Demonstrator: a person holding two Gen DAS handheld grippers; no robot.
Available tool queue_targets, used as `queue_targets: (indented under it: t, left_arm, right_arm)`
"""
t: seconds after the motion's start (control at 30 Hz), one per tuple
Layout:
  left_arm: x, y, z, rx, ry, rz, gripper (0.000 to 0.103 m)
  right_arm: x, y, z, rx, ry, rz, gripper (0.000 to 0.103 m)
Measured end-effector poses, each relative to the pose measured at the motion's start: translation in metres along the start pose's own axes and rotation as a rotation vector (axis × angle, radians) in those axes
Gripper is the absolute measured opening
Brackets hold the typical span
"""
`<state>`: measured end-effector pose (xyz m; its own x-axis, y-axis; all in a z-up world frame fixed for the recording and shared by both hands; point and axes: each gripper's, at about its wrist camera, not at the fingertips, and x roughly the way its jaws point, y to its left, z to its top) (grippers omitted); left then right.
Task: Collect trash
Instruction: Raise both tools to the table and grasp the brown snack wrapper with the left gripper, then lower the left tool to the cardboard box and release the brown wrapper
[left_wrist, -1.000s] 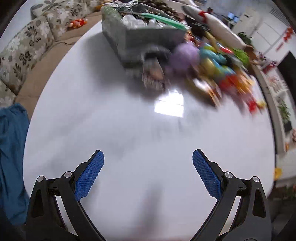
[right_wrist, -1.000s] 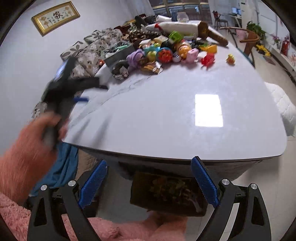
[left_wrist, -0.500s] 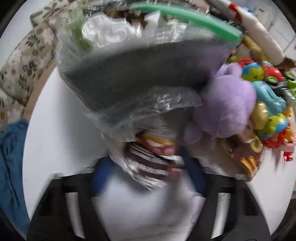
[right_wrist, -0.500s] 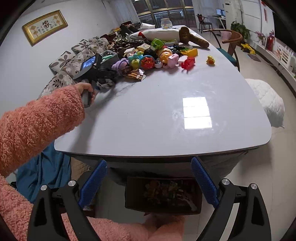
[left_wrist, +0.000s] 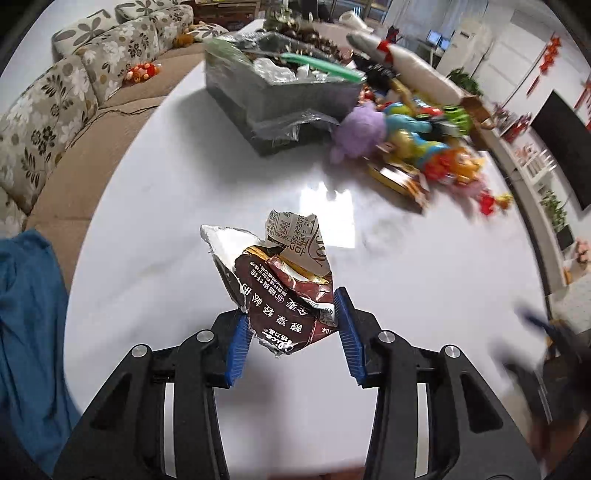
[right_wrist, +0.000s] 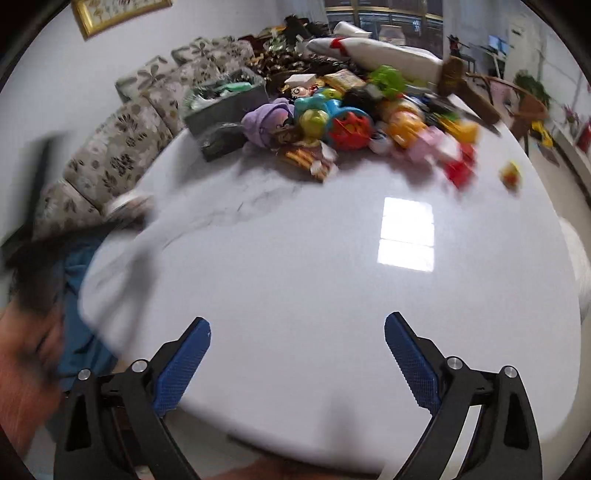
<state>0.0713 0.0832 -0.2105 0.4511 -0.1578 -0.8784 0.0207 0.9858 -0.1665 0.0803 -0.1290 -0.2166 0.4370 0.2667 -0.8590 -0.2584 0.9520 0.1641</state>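
The torn snack wrapper (left_wrist: 284, 291) looks very light and thin, so it should weigh almost nothing in the grip, but it is also soft and crumpled and will bend or slide if it is pinched only at a loose flap. The best place to hold it seems to be the lower folded body, where several layers lie together, and that is where the left gripper (left_wrist: 291, 332) has it: the two blue pads (left_wrist: 236, 347) are closed to a narrow gap and press on both sides of the wrapper's lower part, while the upper part stands free above them. The wrapper is held over the near part of the white surface (left_wrist: 166, 206), well apart from the far edge where the other things lie. It is dark brown and red outside with white printed text, a pale panel with a small table of figures at the top, and a silver-white inside that shows along the ragged torn edge at the left. At the far side of the surface stands a grey bin (left_wrist: 280, 96) lined with clear plastic and already holding waste, just beside a heap of colourful toys (left_wrist: 413, 140). The right gripper (right_wrist: 297, 362) is wide open and holds nothing, hanging over the near edge of the surface.
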Motion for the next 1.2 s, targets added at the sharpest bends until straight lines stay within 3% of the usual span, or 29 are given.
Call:
queue_targets:
  t: [0.13, 0.27, 0.3, 0.37, 0.5, 0.57, 0.6, 0.87, 1.2]
  left_arm:
    - [-0.032, 0.012, -0.026, -0.051, 0.004, -0.022, 0.042]
    - [-0.057, 0.027, -0.052, -0.109, 0.012, -0.005, 0.042]
    - [-0.06, 0.032, -0.058, -0.128, 0.015, 0.006, 0.042]
    - [-0.066, 0.04, -0.066, -0.147, 0.016, 0.016, 0.042]
    - [-0.065, 0.052, -0.075, -0.18, 0.021, 0.023, 0.042]
    - [-0.065, 0.055, -0.077, -0.188, 0.02, 0.019, 0.042]
    - [-0.064, 0.055, -0.078, -0.183, 0.018, 0.024, 0.042]
    - [-0.054, 0.032, -0.063, -0.094, 0.028, -0.029, 0.042]
    - [-0.056, -0.023, -0.068, 0.094, 0.023, -0.098, 0.042]
  right_arm:
    - [0.061, 0.018, 0.064, -0.073, -0.001, -0.073, 0.093]
    - [0.108, 0.019, 0.106, -0.063, 0.032, -0.154, 0.093]
    - [0.117, 0.017, 0.115, -0.061, 0.04, -0.185, 0.088]
    - [0.125, 0.013, 0.123, -0.057, 0.055, -0.194, 0.076]
    - [0.12, 0.001, 0.122, -0.013, 0.077, -0.184, 0.032]
    - [0.109, -0.005, 0.114, 0.021, 0.088, -0.116, 0.017]
    - [0.105, -0.008, 0.11, 0.029, 0.099, -0.099, 0.002]
    - [0.026, -0.024, 0.051, 0.13, 0.045, 0.06, 0.001]
    - [-0.099, -0.014, -0.035, 0.111, -0.069, 0.173, 0.001]
